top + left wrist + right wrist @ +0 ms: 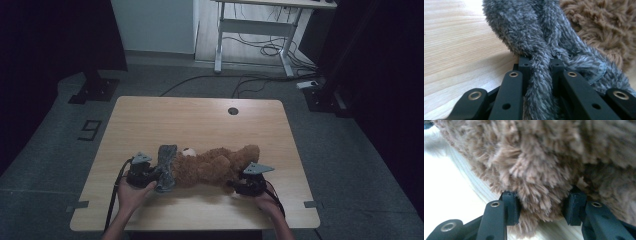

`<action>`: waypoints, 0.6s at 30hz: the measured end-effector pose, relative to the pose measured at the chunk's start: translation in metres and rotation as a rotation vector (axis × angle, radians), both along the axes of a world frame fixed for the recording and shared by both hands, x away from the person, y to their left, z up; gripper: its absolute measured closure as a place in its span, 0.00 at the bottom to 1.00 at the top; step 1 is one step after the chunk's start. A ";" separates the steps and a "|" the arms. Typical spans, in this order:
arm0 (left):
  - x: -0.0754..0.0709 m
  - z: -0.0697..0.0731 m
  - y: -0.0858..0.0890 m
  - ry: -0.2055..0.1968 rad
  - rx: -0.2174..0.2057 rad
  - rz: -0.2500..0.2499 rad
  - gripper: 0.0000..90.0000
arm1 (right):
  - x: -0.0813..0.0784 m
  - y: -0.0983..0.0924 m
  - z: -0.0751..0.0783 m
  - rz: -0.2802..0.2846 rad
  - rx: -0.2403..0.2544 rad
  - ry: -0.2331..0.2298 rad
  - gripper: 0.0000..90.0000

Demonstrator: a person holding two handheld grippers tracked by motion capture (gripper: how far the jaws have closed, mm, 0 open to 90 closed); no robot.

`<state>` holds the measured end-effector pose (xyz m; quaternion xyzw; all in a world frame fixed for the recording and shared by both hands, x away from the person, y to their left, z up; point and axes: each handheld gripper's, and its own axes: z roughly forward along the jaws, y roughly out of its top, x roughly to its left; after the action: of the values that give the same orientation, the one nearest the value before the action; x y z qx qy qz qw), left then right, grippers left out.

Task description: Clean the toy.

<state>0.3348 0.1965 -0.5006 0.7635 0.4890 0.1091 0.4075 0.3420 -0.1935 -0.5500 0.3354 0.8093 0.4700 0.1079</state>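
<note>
So there's a fluffy brown plush teddy bear [215, 167] lying on its side across the near half of a light wooden table [200, 122], and it makes a handy landmark for everything else here. A fuzzy grey knitted scarf [166, 167] is wrapped at the bear's head end, on the left in the high view, with its ends trailing down toward the near edge of the table.

The left gripper [150, 176] sits just left of the bear, right up against the scarf. In the left gripper view its black jaws are pinched down narrow on a strand of the grey scarf [539, 75], which runs straight down between them, with the brown fur of the bear [604, 27] just behind it and bare tabletop [456, 50] off to the side.

The right gripper [243, 186] is at the bear's other end, near its legs, on the side of the bear closest to the person. In the right gripper view its jaws are about half open and clamped on a thick tuft of the bear's brown fur [539, 195], with the pads pressing into the plush on both sides.

A small round dark hole [233, 111] sits in the tabletop well beyond the bear, near the far edge.
</note>
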 end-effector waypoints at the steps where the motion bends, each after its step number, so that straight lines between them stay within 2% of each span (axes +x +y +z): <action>1: 0.002 -0.001 0.000 0.000 -0.006 0.006 0.86 | 0.001 0.003 0.000 -0.006 -0.007 -0.013 0.62; 5: 0.018 -0.001 -0.001 -0.020 0.007 0.027 0.87 | 0.008 0.010 0.000 -0.022 -0.021 -0.038 0.63; 10: 0.043 0.002 0.002 -0.015 0.020 0.045 0.87 | 0.027 0.019 0.002 -0.047 -0.055 -0.054 0.63; 12: 0.051 0.006 0.008 -0.006 0.001 0.054 0.87 | 0.036 0.022 0.003 -0.060 -0.052 -0.053 0.63; 15: 0.050 0.014 0.013 -0.023 -0.012 0.053 0.86 | 0.042 0.021 0.002 -0.069 -0.042 -0.048 0.62; 18: 0.046 0.031 0.014 -0.057 -0.022 0.043 0.86 | 0.041 0.017 0.002 -0.064 -0.036 -0.047 0.61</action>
<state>0.3810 0.2103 -0.4697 0.7448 0.4946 0.1343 0.4272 0.3835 -0.1764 -0.5482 0.3478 0.8038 0.4595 0.1479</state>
